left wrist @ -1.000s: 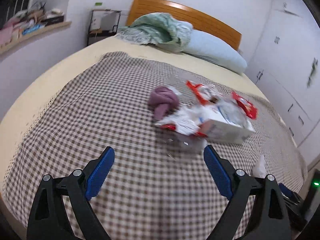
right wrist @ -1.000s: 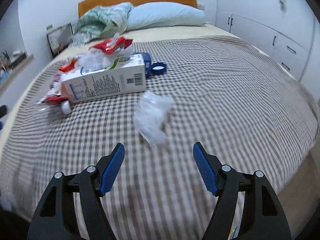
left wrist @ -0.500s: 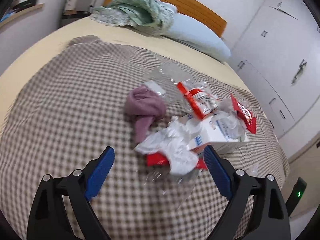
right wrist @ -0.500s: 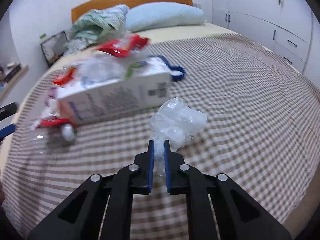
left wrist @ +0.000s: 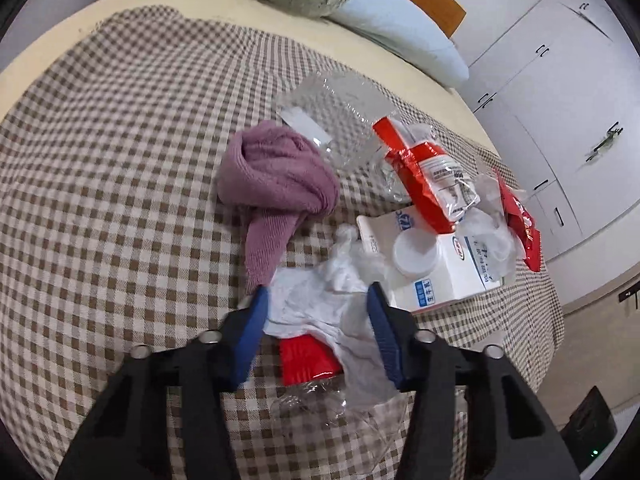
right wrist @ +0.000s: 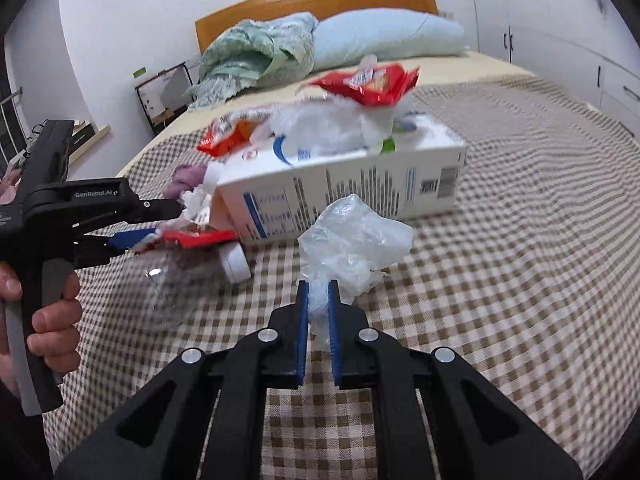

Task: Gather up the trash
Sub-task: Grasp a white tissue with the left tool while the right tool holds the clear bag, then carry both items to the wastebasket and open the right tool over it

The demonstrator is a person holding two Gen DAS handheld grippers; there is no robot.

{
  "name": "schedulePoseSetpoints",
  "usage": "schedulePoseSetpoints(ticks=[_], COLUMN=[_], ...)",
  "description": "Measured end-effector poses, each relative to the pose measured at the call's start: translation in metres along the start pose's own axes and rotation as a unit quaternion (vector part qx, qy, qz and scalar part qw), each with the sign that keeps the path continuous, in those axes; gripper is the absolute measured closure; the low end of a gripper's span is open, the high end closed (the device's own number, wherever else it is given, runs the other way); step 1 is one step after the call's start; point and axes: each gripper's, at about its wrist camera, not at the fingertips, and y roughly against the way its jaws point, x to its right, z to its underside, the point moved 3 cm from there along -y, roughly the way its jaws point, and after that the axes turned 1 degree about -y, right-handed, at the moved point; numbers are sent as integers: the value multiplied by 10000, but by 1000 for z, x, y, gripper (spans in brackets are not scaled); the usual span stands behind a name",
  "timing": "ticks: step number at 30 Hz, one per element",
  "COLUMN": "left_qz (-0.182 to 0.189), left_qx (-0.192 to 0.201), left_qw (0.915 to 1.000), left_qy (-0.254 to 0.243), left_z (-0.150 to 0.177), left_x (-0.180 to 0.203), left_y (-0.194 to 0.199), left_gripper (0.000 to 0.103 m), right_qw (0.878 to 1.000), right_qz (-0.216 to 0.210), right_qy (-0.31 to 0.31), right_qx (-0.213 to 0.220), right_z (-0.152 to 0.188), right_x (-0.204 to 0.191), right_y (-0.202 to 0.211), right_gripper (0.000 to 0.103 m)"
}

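Trash lies piled on a checked bedspread (left wrist: 120,160). My left gripper (left wrist: 318,300) is closing around a crumpled white wrapper (left wrist: 320,304) with a red part (left wrist: 308,360) and clear plastic (left wrist: 316,404); its jaws stand partly apart. It shows from the side in the right wrist view (right wrist: 160,220). A white milk carton (left wrist: 436,268) (right wrist: 340,188) lies on its side beside it, under red snack wrappers (left wrist: 428,176) (right wrist: 368,80). My right gripper (right wrist: 318,292) is shut on a crumpled clear plastic bag (right wrist: 356,240), held just above the bedspread in front of the carton.
A purple cloth (left wrist: 276,180) and a clear plastic tray (left wrist: 332,116) lie left of the pile. A pillow (right wrist: 384,40) and green blanket (right wrist: 256,56) sit at the wooden headboard. White wardrobes (left wrist: 560,100) stand right of the bed.
My left gripper moved forward onto the white wrapper and its jaws narrowed around it. My right gripper stayed shut on the clear bag and moved closer to the carton.
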Motion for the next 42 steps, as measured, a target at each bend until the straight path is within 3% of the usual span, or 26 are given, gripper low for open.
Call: schedulePoseSetpoints(ticks=[3,4,17,21,23,26,29,34,38,42], left_qz=[-6,-34,420,180,180,394,890,1138,1282,1549], left_qx=[65,135,1187,1392,1439,1580,1792,1852,1686,1269], left_qw=[10000,9999,9920,9901,9894,9865,9784,9716,9679,9585], left_qy=[31,-1,60,-6,-64,-189,-525,-936,-1356,-2030], left_z=[2,3,0,-2,2,17,45,99,144,198], left_x=[2,4,5,8,17,37,72,129,184,258], left_y=[-3,1,83,114,131,164,204,240,247,228], left_gripper=[97,100,103,103,103,103,103,103,103,103], right_qw=[10000,10000,9998,9988,9975,9974,9979,9973,9961,9942], right_qz=[-73,-73,-98,-457,-615,-603,-474,-78,352,775], right_qy=[-51,-21,18,-170,-289,-231,-142,66,21,-209], right_qx=[-18,-8,151,60,183,323,412,729,810,716], right_z=[0,2,0,-4,-9,-11,-8,10,38,78], right_x=[-2,-3,-3,0,6,17,39,96,154,215], right_y=[3,6,24,33,57,93,137,228,285,322], right_gripper=[94,94,94,94,94,94,94,94,94,94])
